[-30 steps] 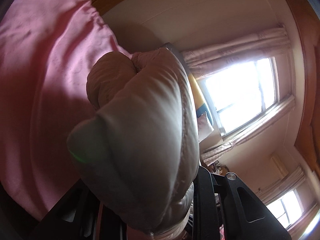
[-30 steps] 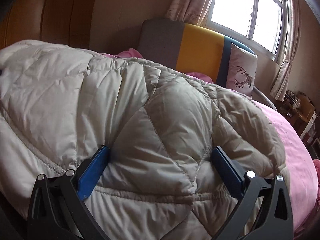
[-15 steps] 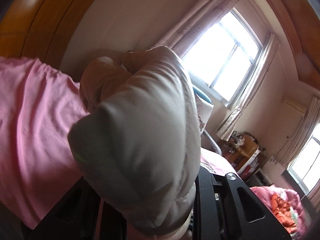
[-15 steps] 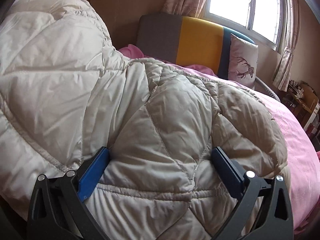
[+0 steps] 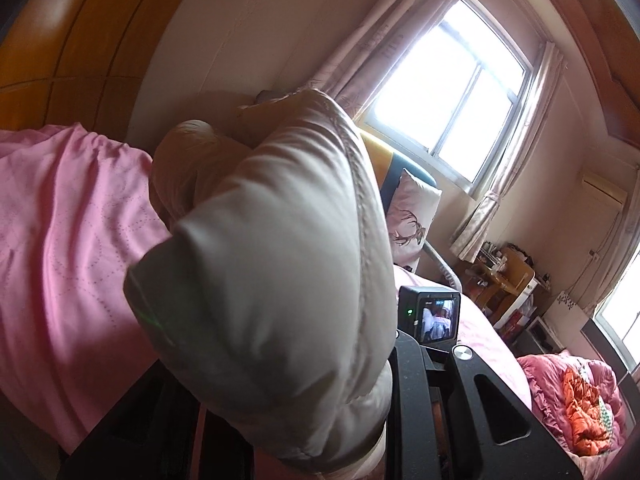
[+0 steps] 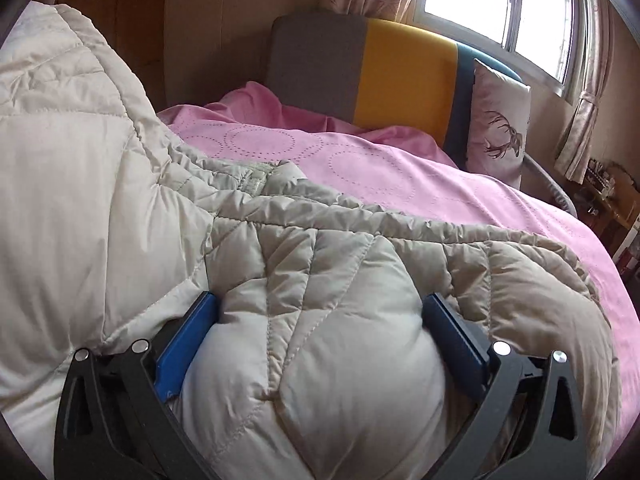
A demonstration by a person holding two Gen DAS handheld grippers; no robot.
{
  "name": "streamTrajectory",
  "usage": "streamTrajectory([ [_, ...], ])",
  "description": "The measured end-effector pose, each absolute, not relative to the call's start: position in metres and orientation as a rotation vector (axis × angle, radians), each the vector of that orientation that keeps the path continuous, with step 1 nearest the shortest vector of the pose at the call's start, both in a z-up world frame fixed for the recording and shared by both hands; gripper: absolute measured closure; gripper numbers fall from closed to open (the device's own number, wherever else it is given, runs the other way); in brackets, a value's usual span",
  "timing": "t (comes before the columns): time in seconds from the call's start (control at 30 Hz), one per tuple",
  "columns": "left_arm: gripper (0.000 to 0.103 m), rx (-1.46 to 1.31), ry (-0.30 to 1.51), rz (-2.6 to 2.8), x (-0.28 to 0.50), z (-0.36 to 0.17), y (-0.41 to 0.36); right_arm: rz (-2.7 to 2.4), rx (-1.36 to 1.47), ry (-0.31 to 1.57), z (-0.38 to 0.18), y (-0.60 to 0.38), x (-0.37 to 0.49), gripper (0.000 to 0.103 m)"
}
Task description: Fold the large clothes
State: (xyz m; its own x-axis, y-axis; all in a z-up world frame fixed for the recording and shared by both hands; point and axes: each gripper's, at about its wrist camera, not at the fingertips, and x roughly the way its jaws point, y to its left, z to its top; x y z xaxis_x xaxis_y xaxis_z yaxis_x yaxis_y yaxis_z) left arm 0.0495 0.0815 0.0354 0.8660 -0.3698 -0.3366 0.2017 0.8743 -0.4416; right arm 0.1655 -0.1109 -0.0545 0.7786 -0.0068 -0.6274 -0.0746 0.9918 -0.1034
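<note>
A large beige quilted down jacket [image 6: 320,264] lies on a bed with a pink cover [image 6: 360,160]. My right gripper [image 6: 320,332] has its blue fingers [image 6: 188,332] wide apart, pressed around a thick puff of the jacket. In the left wrist view a fat fold of the jacket [image 5: 280,272] bulges between the black jaws of my left gripper [image 5: 288,432] and hides its fingertips. That fold is lifted above the pink cover [image 5: 68,240]. The left part of the jacket rises up at the left of the right wrist view.
A grey, yellow and blue headboard [image 6: 400,72] and a deer-print pillow [image 6: 500,120] stand at the far side of the bed. A bright window [image 5: 452,80] with curtains lies beyond. The other gripper's camera [image 5: 432,316] shows by my left gripper. A heap of pink and orange bedding [image 5: 580,400] lies at the right.
My left gripper has swung with its fold of jacket from facing the pink cover toward the window. In the right wrist view the jacket's far part has dropped, uncovering the pink cover.
</note>
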Motion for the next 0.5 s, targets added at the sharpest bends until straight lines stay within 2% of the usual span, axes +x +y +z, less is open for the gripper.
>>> streamTrajectory([
  [0.13,0.082,-0.319,0.403,-0.307,0.045,0.044,0.064,0.02,-0.108,0.715,-0.044,-0.118,0.157,0.002],
  [0.27,0.082,-0.241,0.383,-0.29,0.041,0.049,0.052,0.001,-0.081,0.652,-0.028,-0.122,0.107,0.002],
  [0.37,0.082,-0.232,0.383,-0.296,0.041,0.05,0.045,0.009,-0.11,0.691,-0.05,-0.11,0.094,0.002],
  [0.5,0.082,-0.187,0.415,-0.326,0.045,0.048,0.025,-0.004,-0.159,0.621,-0.068,-0.099,0.091,0.002],
])
